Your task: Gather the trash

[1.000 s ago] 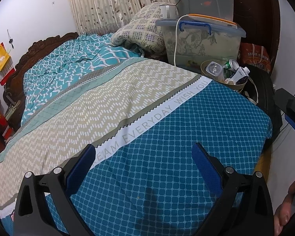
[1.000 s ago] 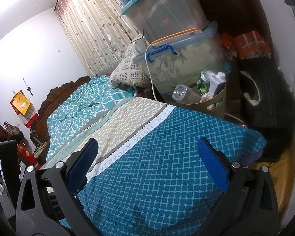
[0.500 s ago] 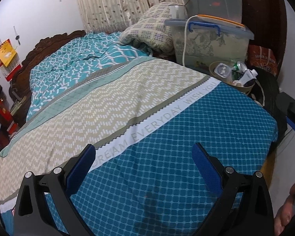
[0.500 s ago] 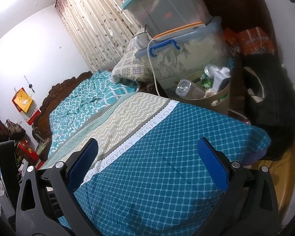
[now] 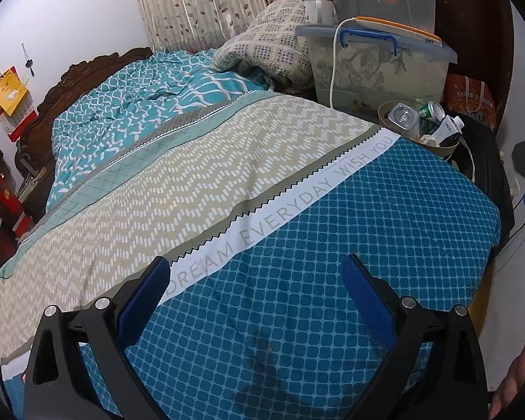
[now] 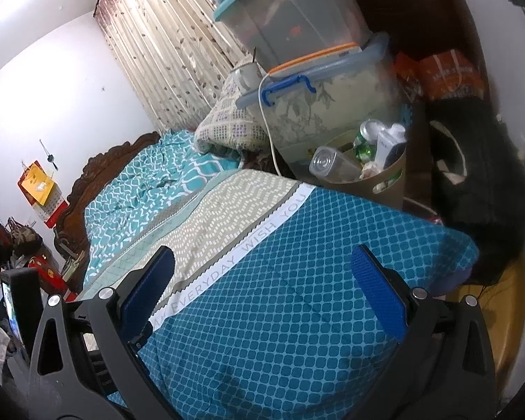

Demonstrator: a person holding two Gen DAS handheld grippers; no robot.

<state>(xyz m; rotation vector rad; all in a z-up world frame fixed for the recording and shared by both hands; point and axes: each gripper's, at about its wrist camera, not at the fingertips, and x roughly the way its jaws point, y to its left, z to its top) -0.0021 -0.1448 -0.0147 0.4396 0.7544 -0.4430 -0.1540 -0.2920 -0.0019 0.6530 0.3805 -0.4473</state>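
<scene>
Both the left gripper [image 5: 252, 280] and the right gripper [image 6: 262, 273] are held spread wide and empty above the bed. The round beige trash bin [image 6: 385, 178], filled with bottles and cans, is located ahead and rightward, nearer the right gripper

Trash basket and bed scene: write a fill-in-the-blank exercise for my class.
1. The trash basket stands beside the ____.
2. Both grippers, left gripper and right gripper, have their fingers ____.
3. The storage box has a ____ handle.
4. A white ____ hangs down the box's front.

Missing words: bed; open; blue; cable
</scene>
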